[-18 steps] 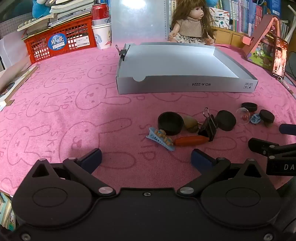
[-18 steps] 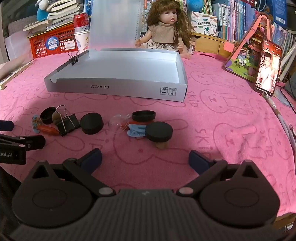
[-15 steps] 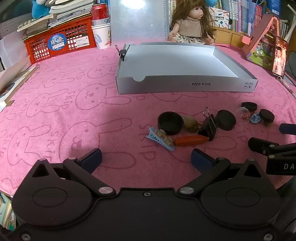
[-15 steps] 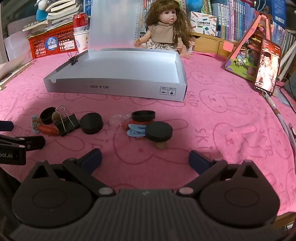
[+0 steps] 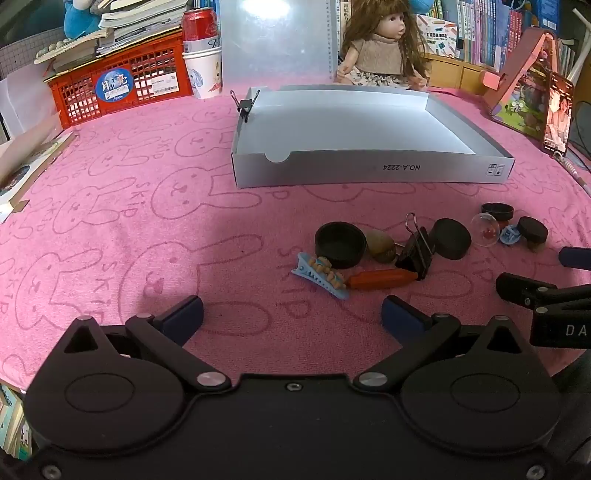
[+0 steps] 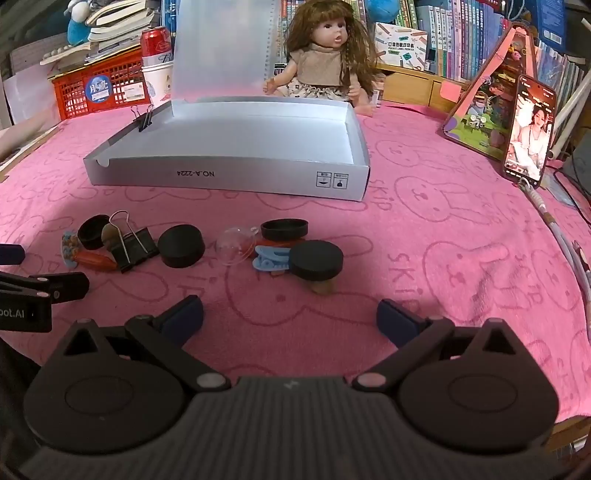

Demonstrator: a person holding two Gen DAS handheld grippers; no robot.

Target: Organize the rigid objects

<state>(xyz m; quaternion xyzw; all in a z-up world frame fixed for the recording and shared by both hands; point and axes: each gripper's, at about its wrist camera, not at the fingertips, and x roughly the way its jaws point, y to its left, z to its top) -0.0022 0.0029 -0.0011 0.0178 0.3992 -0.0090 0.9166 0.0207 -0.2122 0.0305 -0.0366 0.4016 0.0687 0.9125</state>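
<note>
Small objects lie in a row on the pink cloth: a blue hair clip (image 5: 319,275), an orange carrot-shaped piece (image 5: 382,278), a black cup-like lid (image 5: 340,243), a brown stone (image 5: 380,245), a black binder clip (image 5: 415,251), a black puck (image 6: 181,245), a clear dome (image 6: 236,245), a black ring lid (image 6: 284,229), a blue clip (image 6: 269,258) and a cork with a black top (image 6: 316,262). Behind them stands a shallow grey box (image 5: 369,173) with nothing in it. My left gripper (image 5: 291,314) and right gripper (image 6: 290,319) both hover open in front of the row, holding nothing.
A binder clip (image 6: 144,116) grips the box's left wall. Behind it are a doll (image 6: 325,62), a red basket (image 5: 118,81) with books, a soda can (image 5: 199,26) in a paper cup, a pink stand (image 6: 487,107) and a phone (image 6: 530,129). A cable (image 6: 554,225) runs along the right.
</note>
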